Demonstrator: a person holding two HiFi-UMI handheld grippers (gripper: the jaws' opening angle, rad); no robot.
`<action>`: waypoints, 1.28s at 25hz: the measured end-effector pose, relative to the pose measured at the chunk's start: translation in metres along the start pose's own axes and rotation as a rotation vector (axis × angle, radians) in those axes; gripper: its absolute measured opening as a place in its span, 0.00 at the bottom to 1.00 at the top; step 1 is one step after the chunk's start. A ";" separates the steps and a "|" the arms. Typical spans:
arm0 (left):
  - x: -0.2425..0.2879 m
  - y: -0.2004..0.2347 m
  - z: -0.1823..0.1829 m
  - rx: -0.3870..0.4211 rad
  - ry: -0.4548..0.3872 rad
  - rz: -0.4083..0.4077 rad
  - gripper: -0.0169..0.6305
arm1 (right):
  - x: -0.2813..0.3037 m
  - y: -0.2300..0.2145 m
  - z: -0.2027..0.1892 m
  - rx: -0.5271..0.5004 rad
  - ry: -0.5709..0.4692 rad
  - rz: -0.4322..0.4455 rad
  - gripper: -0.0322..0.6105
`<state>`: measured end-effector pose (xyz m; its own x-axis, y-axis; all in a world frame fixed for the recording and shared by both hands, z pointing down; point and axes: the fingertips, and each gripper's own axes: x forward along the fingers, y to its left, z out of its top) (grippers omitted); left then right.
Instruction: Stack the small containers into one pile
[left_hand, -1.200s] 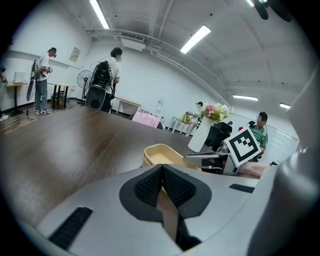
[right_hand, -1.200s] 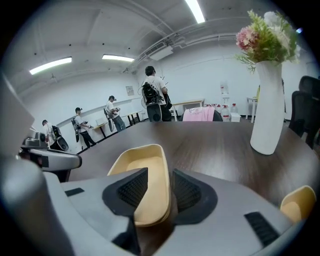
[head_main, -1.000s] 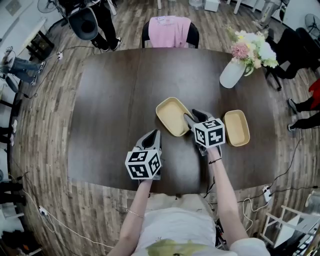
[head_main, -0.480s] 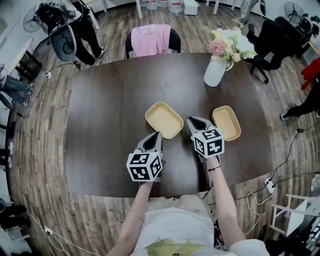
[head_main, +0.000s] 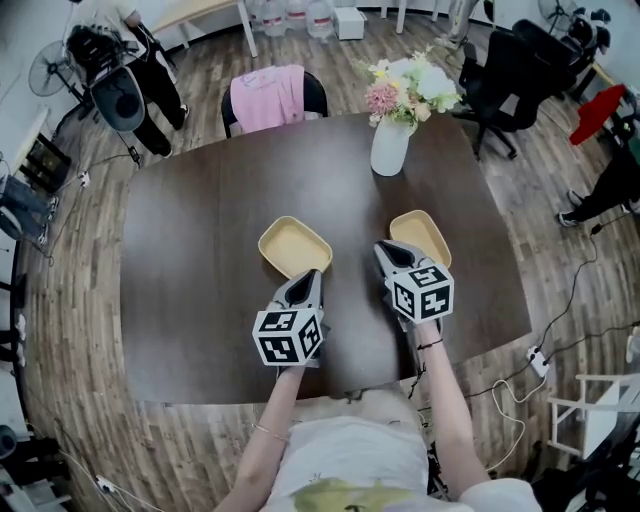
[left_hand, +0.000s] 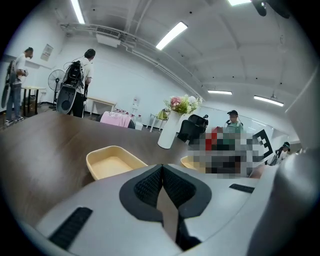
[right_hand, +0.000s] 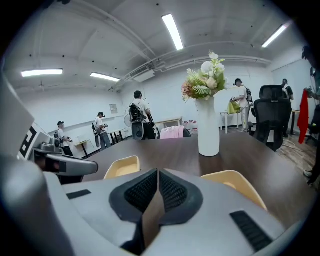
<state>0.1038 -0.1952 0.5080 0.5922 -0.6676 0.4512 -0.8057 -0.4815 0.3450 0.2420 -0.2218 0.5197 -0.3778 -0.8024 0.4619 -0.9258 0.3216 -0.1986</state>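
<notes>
Tabletop holds left container just beyond left gripper, pressed together; apparently empty.

Pretty sure this is an open-plan office or lab space: strip lights are running along the ceiling, black office chairs are crowding a big dark table, people are standing around, a pedestal fan is sitting by the wall.

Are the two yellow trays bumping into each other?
Apart. The head view shows the left tray and the right tray with a wide strip of bare table between them.
</notes>
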 end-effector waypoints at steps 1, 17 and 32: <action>0.003 -0.006 0.000 -0.001 0.001 -0.002 0.06 | -0.005 -0.007 0.000 -0.001 0.001 -0.005 0.10; 0.055 -0.095 -0.010 -0.016 -0.002 0.003 0.06 | -0.058 -0.128 -0.016 0.041 0.011 -0.123 0.10; 0.078 -0.115 -0.038 -0.065 0.041 0.069 0.06 | -0.031 -0.172 -0.061 0.101 0.163 -0.108 0.29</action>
<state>0.2431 -0.1710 0.5349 0.5368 -0.6732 0.5085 -0.8426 -0.3967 0.3643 0.4122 -0.2215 0.5924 -0.2809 -0.7349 0.6172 -0.9583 0.1799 -0.2219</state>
